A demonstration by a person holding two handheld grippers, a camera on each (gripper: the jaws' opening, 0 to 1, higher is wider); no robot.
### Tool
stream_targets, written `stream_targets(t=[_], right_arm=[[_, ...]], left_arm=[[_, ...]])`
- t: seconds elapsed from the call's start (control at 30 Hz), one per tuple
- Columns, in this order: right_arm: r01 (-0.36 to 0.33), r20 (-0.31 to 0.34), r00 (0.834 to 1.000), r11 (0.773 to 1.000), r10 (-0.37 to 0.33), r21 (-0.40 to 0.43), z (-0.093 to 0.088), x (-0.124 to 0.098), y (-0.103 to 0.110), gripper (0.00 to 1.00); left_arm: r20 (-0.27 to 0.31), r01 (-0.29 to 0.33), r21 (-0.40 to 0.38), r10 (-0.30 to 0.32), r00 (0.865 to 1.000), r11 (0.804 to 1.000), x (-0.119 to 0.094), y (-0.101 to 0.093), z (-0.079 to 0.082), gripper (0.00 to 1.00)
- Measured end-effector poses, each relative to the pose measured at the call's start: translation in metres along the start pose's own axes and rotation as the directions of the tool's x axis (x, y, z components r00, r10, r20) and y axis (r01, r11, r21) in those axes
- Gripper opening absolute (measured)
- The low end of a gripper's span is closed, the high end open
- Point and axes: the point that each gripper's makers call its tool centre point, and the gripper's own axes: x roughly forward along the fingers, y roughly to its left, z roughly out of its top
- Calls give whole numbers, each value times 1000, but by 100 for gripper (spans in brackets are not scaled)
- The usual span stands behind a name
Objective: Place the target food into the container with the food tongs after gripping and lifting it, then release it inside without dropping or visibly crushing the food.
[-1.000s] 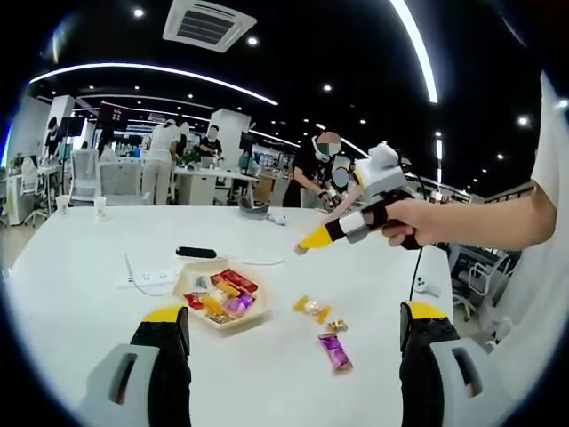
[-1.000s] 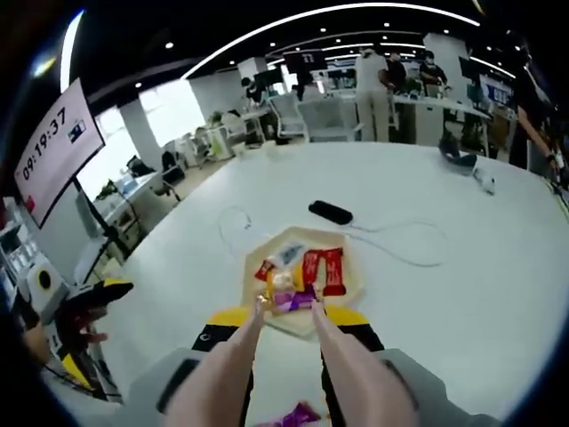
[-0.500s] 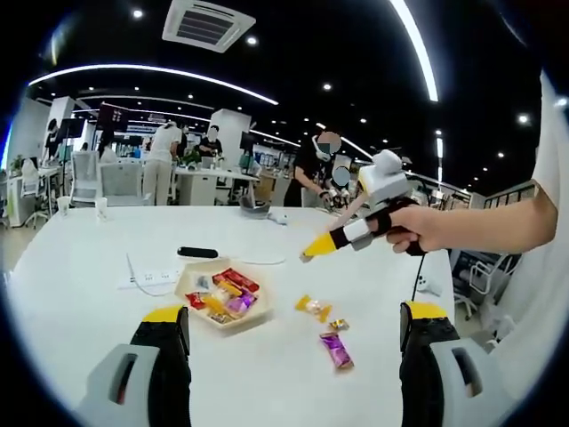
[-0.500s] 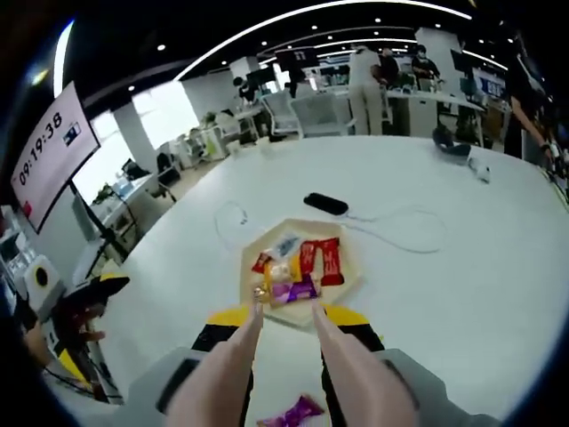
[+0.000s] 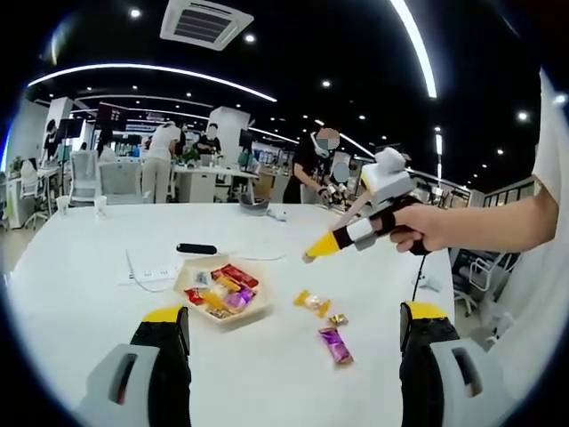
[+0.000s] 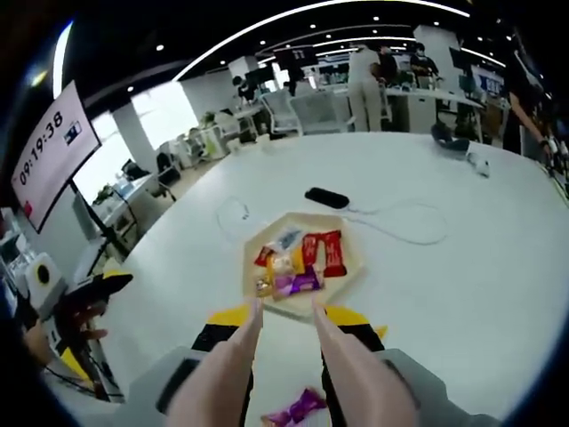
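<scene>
Left claw (image 5: 289, 334) spread wide, right claw (image 6: 284, 307) clenched on tongs (image 6: 283, 356), one tray (image 5: 222, 294), three loose candies (image 5: 313, 303).

tongs (image 6: 284, 331) above tray (image 6: 348, 283) of wrapped candies (image 6: 299, 260), white table (image 6: 462, 276)

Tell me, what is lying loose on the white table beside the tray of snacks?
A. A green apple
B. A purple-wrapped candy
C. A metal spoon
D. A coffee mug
B: a purple-wrapped candy lies on the table, apart from the tray.
</scene>
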Motion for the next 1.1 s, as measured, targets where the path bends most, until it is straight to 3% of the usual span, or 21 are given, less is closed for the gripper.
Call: stream_targets(t=[0.97,1.1], right_arm=[[16,-25,1000,999,-15,32,-38,-4,-1,29],[17,-41,999,999,-15,48,-49,-3,-1,29]], left_arm=[[-28,21,4,-21,999,1000,7,-3,-6,99],[-29,17,5,-17,999,1000,6,-2,-8,99]])
